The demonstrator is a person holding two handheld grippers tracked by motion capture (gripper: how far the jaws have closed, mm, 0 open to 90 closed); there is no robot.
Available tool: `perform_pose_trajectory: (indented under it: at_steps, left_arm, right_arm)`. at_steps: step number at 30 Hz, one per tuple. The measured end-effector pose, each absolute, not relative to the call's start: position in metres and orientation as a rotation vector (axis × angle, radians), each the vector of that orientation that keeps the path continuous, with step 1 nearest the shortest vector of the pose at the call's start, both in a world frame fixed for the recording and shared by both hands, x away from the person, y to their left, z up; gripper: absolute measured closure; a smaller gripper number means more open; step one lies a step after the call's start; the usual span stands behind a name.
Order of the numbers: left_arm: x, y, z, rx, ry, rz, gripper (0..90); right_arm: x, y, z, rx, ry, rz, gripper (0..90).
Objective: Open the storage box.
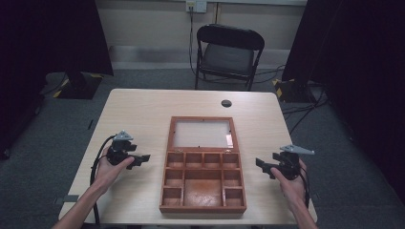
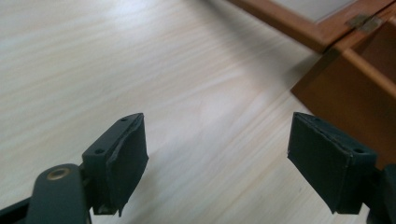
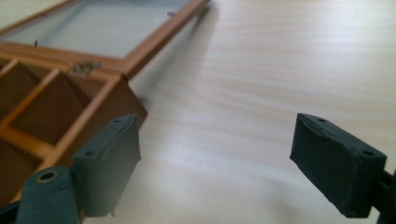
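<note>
Nearest, the person's forearms hold the left gripper [image 1: 143,158] and right gripper [image 1: 260,163], jaws spread and empty, flanking the open wooden box [image 1: 203,180] mid-table. Its lid [image 1: 202,133] lies flat beyond; closing likely means pinching the lid's far corners evenly.

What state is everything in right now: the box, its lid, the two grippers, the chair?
Box: open, compartments empty.
Lid: swung back, lying flat on the table.
Left gripper: open, holding nothing.
Right gripper: open, holding nothing.
Chair: unfolded, unoccupied.
</note>
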State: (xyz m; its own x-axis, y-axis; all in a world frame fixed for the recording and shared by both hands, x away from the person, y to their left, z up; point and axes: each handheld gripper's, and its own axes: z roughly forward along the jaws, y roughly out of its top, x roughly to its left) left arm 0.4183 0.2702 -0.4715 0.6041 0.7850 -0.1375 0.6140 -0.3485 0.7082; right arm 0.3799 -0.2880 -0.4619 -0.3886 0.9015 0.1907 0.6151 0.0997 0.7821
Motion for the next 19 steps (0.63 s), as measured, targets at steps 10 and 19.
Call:
perform_pose_trajectory:
  at_steps: [10,19]
  left_arm:
    - [0.411,0.283,-0.493,2.169,1.103,0.400,19.1]
    - [0.406,0.280,-0.502,2.083,1.131,0.510,13.8]
  right_arm:
    - [0.366,-0.305,-0.489,1.584,2.030,0.970,15.1]
    - [0.364,-0.296,-0.500,1.495,2.011,0.874,11.8]
